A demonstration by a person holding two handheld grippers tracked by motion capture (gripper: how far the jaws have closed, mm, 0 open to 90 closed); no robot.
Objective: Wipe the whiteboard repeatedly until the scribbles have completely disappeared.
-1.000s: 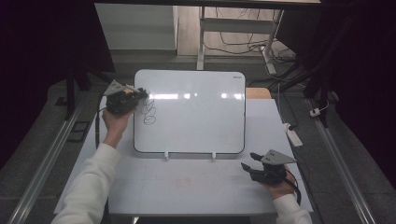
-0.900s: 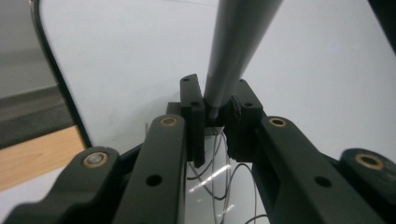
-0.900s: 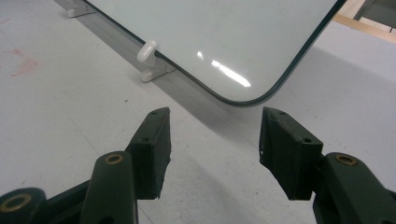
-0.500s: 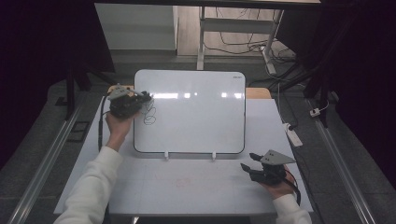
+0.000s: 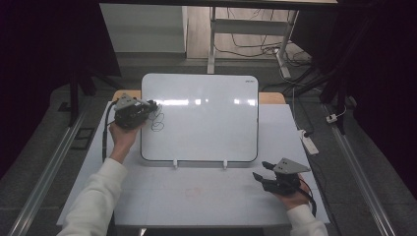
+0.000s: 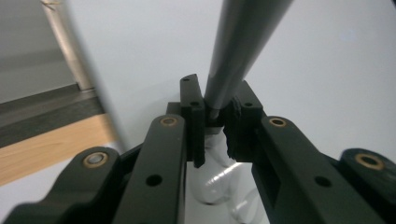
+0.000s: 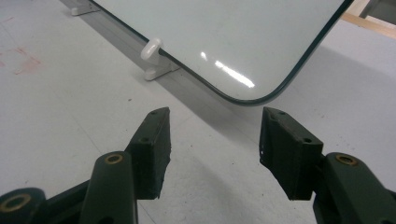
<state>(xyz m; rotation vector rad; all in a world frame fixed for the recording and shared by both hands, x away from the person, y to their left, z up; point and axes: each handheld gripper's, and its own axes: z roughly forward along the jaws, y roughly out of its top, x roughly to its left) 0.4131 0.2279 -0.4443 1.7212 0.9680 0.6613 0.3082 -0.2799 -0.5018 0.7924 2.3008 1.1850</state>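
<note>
In the high view, the left tool (image 5: 147,109) sits at the upper left edge of the whiteboard (image 5: 206,123), its tip over the black scribble (image 5: 157,122) drawn there, and the left hand (image 5: 123,135) reaches forward with the forearm stretched along the counter (image 5: 196,196). The right tool (image 5: 265,174) rests low on the counter near the board's lower right corner, well apart from the scribble. In the left gripper view, the jaws are clamped on a dark grey marker (image 6: 243,42) (its barrel rises up and to the right), with the white board surface just behind and curved lines below. In the right gripper view, the jaws stand apart with nothing between them, pointing at the board's rounded corner and one white support clip (image 7: 153,58).
</note>
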